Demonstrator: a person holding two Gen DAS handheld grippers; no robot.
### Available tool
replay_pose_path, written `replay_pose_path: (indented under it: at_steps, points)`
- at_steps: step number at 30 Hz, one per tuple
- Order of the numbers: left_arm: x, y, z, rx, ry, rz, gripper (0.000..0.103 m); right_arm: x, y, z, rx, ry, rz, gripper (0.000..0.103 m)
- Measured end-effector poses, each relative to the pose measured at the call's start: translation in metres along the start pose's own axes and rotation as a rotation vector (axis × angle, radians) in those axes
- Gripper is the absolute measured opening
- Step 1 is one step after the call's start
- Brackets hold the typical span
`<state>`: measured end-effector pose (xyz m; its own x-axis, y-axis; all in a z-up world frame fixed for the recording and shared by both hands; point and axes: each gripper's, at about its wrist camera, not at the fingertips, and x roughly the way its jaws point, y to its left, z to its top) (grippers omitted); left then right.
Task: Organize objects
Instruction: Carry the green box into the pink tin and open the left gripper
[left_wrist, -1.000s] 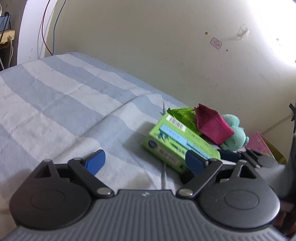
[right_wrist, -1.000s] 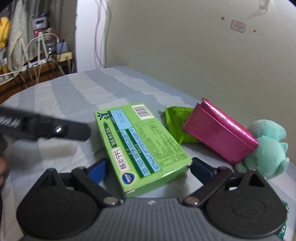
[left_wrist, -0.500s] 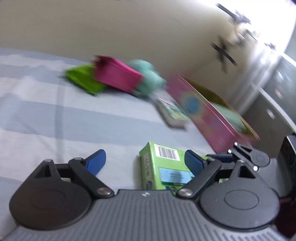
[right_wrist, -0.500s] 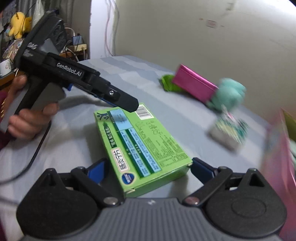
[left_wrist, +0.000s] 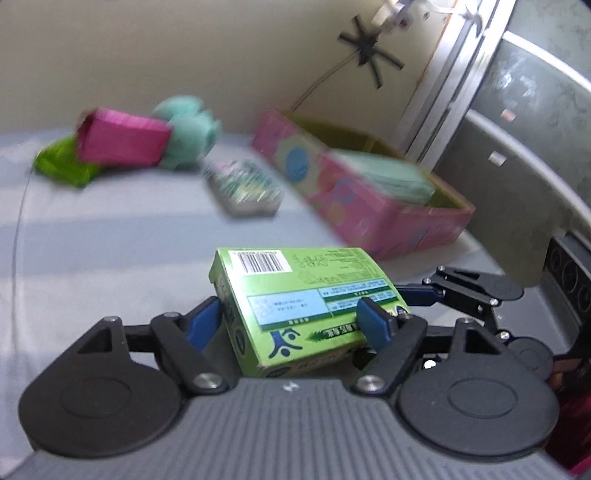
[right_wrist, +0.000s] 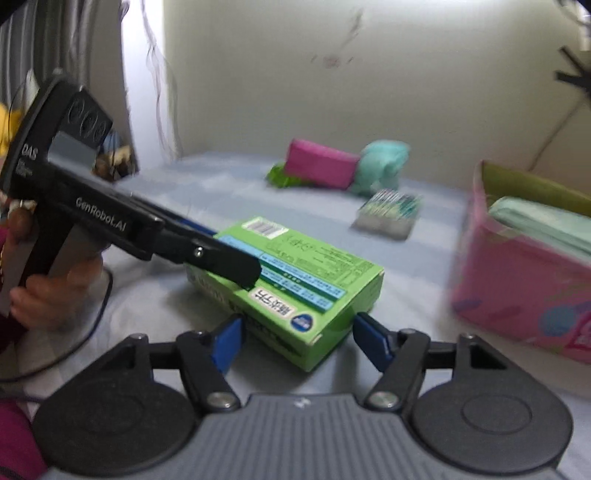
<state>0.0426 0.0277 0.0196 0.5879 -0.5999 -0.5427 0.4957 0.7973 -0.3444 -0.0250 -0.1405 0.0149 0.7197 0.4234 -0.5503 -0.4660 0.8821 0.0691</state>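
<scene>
A green box (left_wrist: 303, 299) with a barcode is held between both grippers above a blue-striped bed. My left gripper (left_wrist: 290, 323) has closed in on its long sides. My right gripper (right_wrist: 295, 338) holds one end of the green box (right_wrist: 295, 273), its blue pads against the box. The left gripper's body (right_wrist: 110, 221) shows in the right wrist view, reaching over the box. The right gripper's fingers (left_wrist: 424, 295) show in the left wrist view at the box's far right.
A pink open carton (left_wrist: 369, 199) (right_wrist: 524, 280) with pale green contents stands to the right. A magenta box (left_wrist: 122, 138), a teal plush toy (left_wrist: 188, 129), a green pouch (left_wrist: 62, 164) and a small patterned packet (left_wrist: 243, 186) lie farther back near the wall.
Both grippers swung right with the green box, away from the pile by the wall and toward the pink carton. My left gripper moved in and closed on the box.
</scene>
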Motion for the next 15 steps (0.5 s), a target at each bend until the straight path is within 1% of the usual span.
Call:
replay_pose_path:
  at_steps: [3,5,6,9,12,15]
  points:
    - [-0.002,-0.024,0.028,0.045,-0.058,-0.031,0.08,-0.029,-0.018,0.012,0.021,-0.091,-0.033,0.067]
    - [0.005,-0.043,0.048,0.083,-0.081,-0.051,0.08,-0.051,-0.031,0.022,0.022,-0.15,-0.079,0.069]
    - [0.013,-0.054,0.06,0.104,-0.081,-0.059,0.08,-0.059,-0.039,0.026,0.026,-0.173,-0.104,0.071]
    - [0.046,-0.082,0.081,0.169,-0.072,-0.069,0.081,-0.075,-0.067,0.037,0.045,-0.214,-0.171,0.076]
    - [0.083,-0.101,0.095,0.206,-0.041,-0.05,0.082,-0.078,-0.101,0.038,0.076,-0.197,-0.221,0.077]
    - [0.118,-0.109,0.103,0.229,-0.002,-0.026,0.082,-0.073,-0.133,0.036,0.134,-0.153,-0.233,0.076]
